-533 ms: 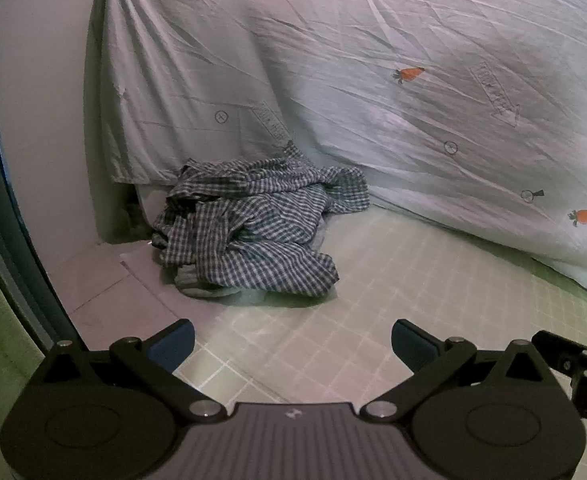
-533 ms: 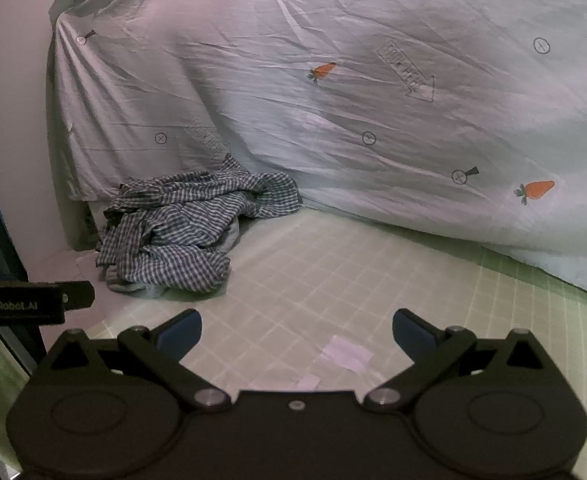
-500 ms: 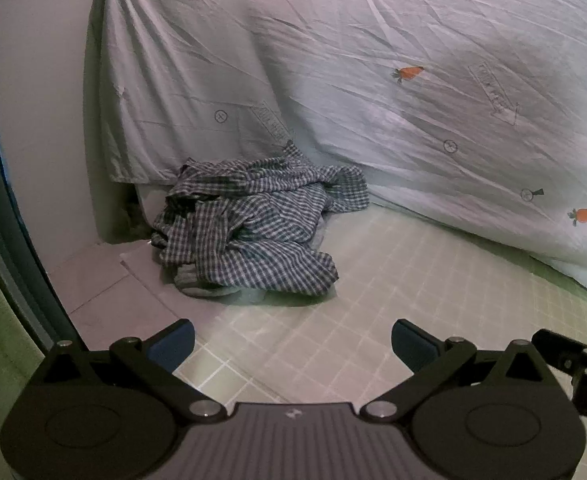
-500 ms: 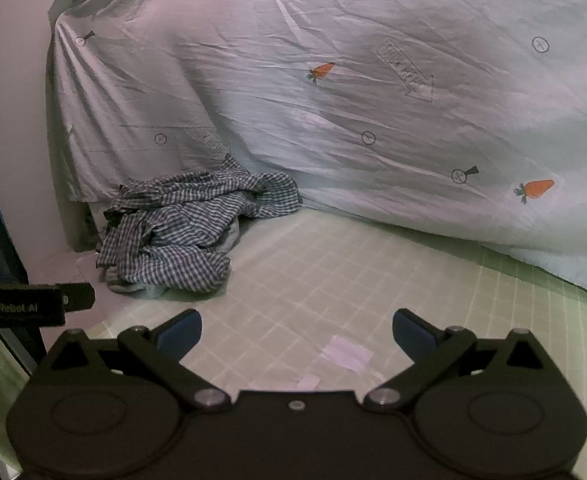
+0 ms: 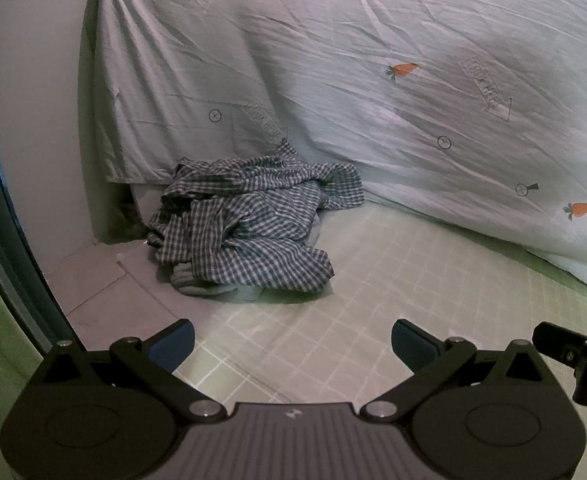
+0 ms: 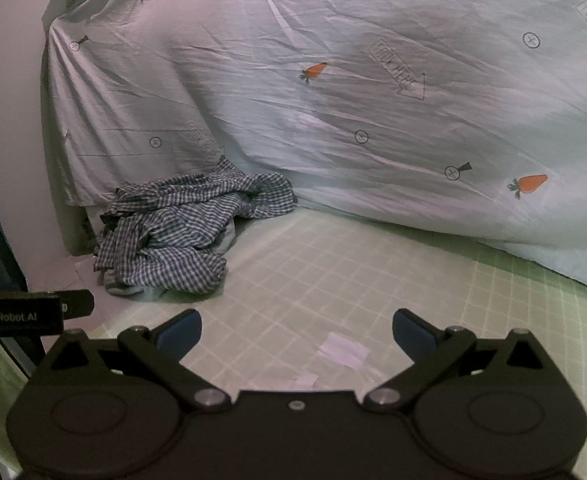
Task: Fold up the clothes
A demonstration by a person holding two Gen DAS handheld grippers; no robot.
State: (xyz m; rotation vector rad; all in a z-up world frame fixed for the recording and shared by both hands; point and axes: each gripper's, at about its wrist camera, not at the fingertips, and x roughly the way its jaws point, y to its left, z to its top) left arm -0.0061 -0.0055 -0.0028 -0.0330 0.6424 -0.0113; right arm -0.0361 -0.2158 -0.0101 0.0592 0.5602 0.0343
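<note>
A crumpled blue-and-white checked garment (image 5: 249, 224) lies in a heap on the pale green grid mat (image 5: 393, 292), with a grey cloth partly under it. It also shows in the right wrist view (image 6: 181, 232), far left. My left gripper (image 5: 291, 344) is open and empty, above the mat a short way in front of the heap. My right gripper (image 6: 295, 330) is open and empty, above the mat to the right of the heap. Neither touches the garment.
A pale sheet with carrot prints (image 5: 373, 80) hangs behind the mat like a backdrop, also in the right wrist view (image 6: 353, 100). Two white paper scraps (image 6: 343, 350) lie on the mat. Bare floor (image 5: 105, 280) borders the mat's left edge.
</note>
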